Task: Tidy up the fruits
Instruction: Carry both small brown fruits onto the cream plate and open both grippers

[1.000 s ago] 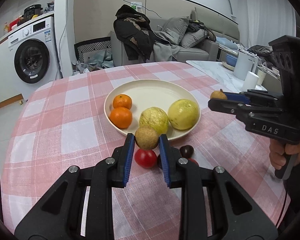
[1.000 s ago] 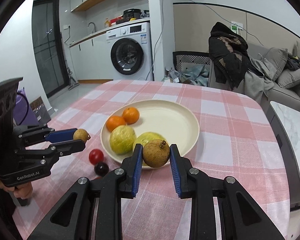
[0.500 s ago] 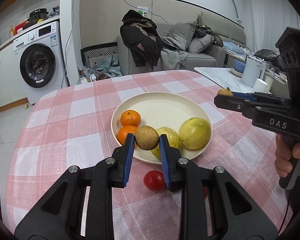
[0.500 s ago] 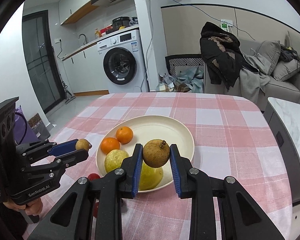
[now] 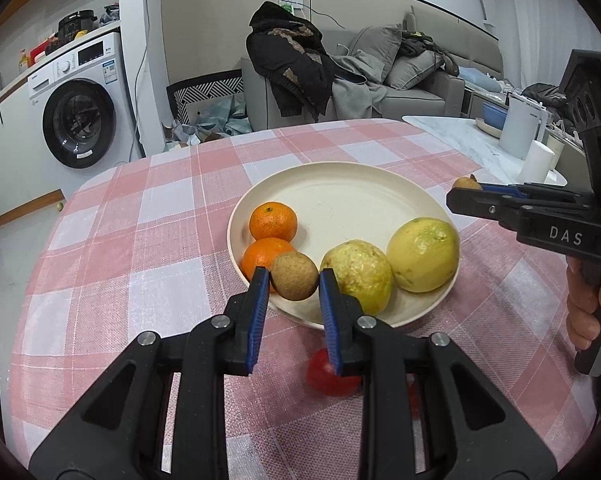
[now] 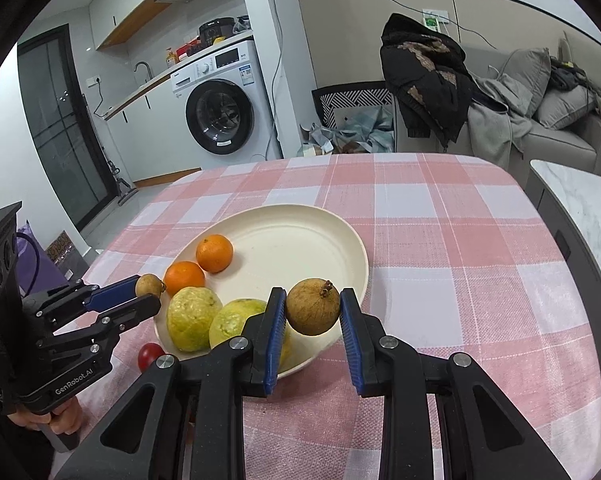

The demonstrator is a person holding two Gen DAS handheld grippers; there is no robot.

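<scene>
A cream plate (image 5: 352, 196) on the pink checked tablecloth holds two oranges (image 5: 273, 222) and two yellow-green fruits (image 5: 423, 254). My left gripper (image 5: 293, 280) is shut on a small brown round fruit (image 5: 294, 276), held above the plate's near left rim. My right gripper (image 6: 312, 308) is shut on a larger brown fruit with a stem (image 6: 313, 306), held above the plate's near right rim (image 6: 360, 264). Each gripper shows in the other's view: the right gripper (image 5: 466, 188), the left gripper (image 6: 148, 292).
A red tomato (image 5: 330, 376) lies on the cloth in front of the plate, also in the right wrist view (image 6: 150, 354). A side table with a white kettle (image 5: 522, 132) stands to the right. A washing machine (image 6: 220, 100) and a sofa (image 6: 560, 120) stand behind.
Both grippers have lifted with their fruits and moved towards the plate. The dark fruit next to the tomato is hidden now.
</scene>
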